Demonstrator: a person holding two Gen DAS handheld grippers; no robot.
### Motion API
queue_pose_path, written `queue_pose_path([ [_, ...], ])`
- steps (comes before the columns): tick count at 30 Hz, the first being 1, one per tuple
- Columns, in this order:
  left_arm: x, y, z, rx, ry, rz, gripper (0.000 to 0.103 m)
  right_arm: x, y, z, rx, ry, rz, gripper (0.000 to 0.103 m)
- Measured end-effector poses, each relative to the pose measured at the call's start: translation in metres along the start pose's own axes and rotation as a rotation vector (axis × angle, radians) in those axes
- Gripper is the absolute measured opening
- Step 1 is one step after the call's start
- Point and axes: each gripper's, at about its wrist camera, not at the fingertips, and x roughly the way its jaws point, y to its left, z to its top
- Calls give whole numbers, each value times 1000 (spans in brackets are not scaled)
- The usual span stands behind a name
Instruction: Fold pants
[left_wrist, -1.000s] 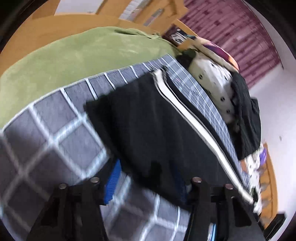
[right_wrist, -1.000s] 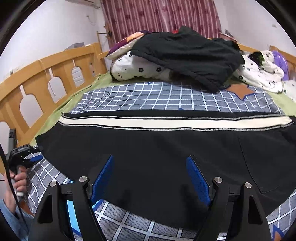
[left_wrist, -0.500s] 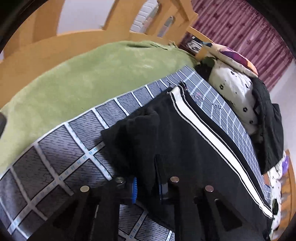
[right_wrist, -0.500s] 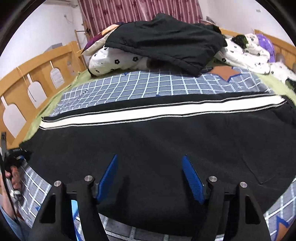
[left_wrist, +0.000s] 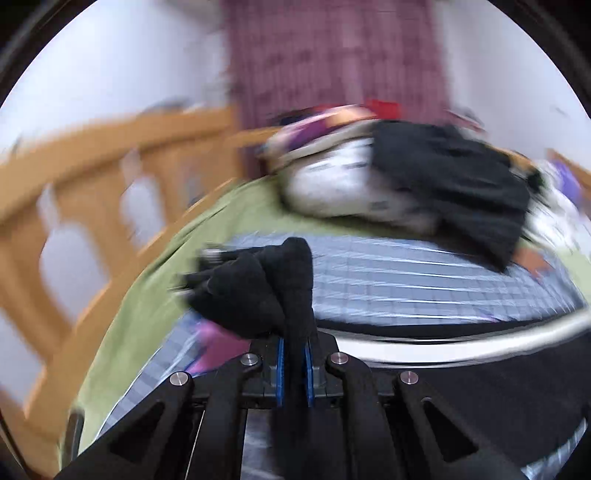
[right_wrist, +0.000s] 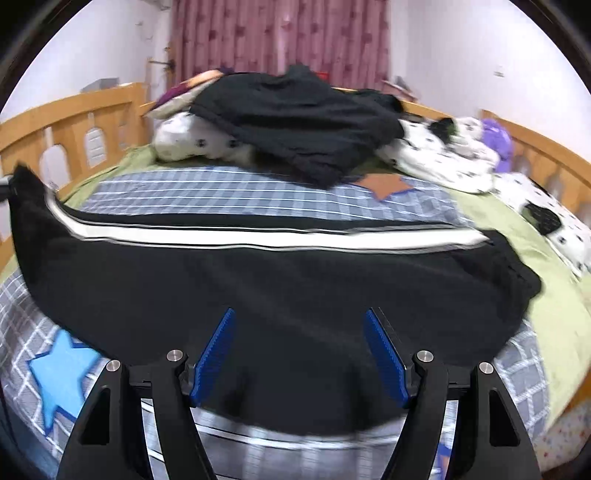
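Observation:
Black pants (right_wrist: 258, 280) with a white side stripe lie stretched across the blue checked blanket (right_wrist: 229, 192). My left gripper (left_wrist: 294, 354) is shut on the bunched hem end of the pants (left_wrist: 258, 291) and holds it lifted off the bed; the view is blurred by motion. In the right wrist view that lifted end (right_wrist: 22, 192) rises at the far left. My right gripper (right_wrist: 301, 354) is open, its blue pads (right_wrist: 216, 350) hovering over the near edge of the pants around the middle, not gripping.
A pile of black clothing (right_wrist: 295, 118) and spotted white bedding (right_wrist: 443, 155) lies at the back. A wooden bed rail (right_wrist: 55, 133) runs along the left and right. A green sheet (right_wrist: 517, 229) shows at the right. Curtains (right_wrist: 280, 37) hang behind.
My left gripper has shut on the pants' end and lifted it, swinging up and round. The right gripper has stayed open over the pants, shifting slightly.

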Motion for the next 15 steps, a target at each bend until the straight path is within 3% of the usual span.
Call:
queue_pose_path([
  [4,-30,-119,-8,180,-22,-182,8,-15,-52,-4,124,-39,-49,71],
  [7,-39,-200,-43,276,-1,-326,8,-30,-96,-7,233,-84,-103,71],
  [10,-36,-276,-97,368,104,-444,8,-47,-134,-12,335,-133,-146,71],
  [13,-27,-319,-146,455,183,-422,9,-56,-163,-18,432,-158,-119,71],
  [15,-32,-321,-164,473,145,-382,9,-56,-170,-21,458,-157,-106,71],
])
